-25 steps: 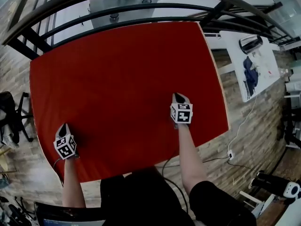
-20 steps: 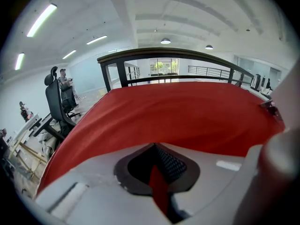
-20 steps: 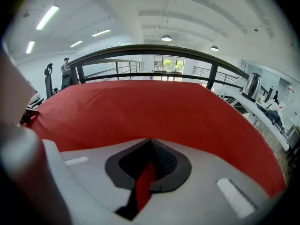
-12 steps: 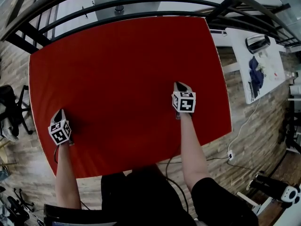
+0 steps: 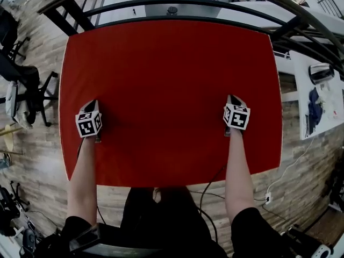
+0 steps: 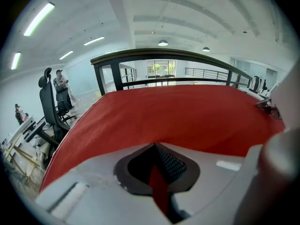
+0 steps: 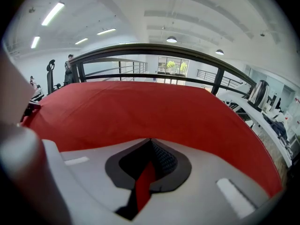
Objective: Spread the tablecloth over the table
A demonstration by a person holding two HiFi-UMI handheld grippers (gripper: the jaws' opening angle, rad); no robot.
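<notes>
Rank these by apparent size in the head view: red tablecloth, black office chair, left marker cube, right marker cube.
1. red tablecloth
2. black office chair
3. left marker cube and right marker cube: alike, not ranked.

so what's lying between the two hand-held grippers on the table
Only bare red tablecloth. The head view shows smooth cloth from the left hand-held gripper to the right hand-held gripper, nothing resting on it.
</notes>
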